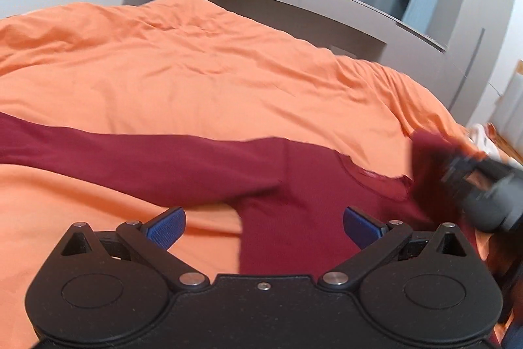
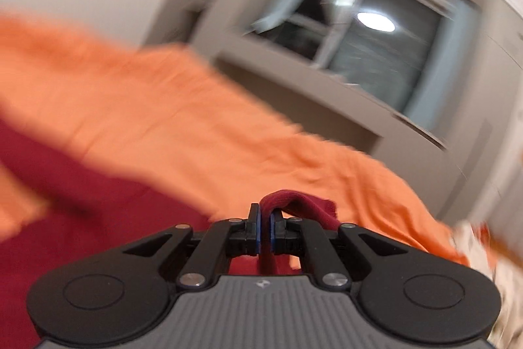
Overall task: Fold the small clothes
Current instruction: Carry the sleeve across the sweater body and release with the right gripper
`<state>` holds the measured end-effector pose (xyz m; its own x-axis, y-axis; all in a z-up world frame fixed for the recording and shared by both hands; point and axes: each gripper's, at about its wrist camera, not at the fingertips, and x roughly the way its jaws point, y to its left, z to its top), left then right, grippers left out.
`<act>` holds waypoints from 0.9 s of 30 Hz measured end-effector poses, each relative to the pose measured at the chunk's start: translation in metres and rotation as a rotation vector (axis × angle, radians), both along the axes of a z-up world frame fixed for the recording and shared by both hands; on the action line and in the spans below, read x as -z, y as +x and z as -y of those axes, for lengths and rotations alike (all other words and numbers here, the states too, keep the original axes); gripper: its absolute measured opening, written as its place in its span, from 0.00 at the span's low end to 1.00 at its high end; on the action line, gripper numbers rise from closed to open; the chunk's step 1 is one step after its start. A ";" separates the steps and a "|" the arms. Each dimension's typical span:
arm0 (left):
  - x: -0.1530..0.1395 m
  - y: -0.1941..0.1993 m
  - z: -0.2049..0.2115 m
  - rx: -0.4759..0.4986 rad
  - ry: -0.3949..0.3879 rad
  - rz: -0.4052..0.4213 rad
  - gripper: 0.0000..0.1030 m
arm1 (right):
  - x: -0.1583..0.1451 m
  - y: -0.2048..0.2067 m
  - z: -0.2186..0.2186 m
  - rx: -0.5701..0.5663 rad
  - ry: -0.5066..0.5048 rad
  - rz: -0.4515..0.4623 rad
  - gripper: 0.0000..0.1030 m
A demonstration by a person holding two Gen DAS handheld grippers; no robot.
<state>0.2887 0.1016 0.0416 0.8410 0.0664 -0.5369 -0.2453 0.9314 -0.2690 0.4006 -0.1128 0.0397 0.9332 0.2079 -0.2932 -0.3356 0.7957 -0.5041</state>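
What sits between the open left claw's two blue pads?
In the left wrist view, orange bedcover and the dark red top's body lie beneath the left claw, ungripped.

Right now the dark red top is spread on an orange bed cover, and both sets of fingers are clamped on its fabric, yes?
Not quite. Only the right gripper is clamped on the dark red top; the left wrist view shows the left gripper with fingers wide apart, holding nothing. The top does lie on the orange bed cover.
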 end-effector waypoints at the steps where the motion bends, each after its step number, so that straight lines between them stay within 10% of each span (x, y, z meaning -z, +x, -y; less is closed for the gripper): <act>1: -0.001 0.000 -0.003 -0.008 0.000 -0.001 0.99 | 0.013 -0.004 -0.016 -0.025 -0.068 -0.019 0.06; 14: 0.003 0.004 -0.020 -0.043 -0.032 -0.042 0.99 | 0.115 -0.065 -0.078 -0.239 -0.658 0.102 0.09; 27: 0.025 0.022 -0.010 0.033 -0.041 -0.113 0.99 | 0.073 -0.099 -0.012 -0.218 -0.480 0.020 0.92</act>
<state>0.3105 0.1114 0.0162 0.7764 0.0155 -0.6300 -0.2456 0.9281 -0.2798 0.3014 -0.1003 -0.0334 0.8896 0.2446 -0.3858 -0.4544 0.3868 -0.8024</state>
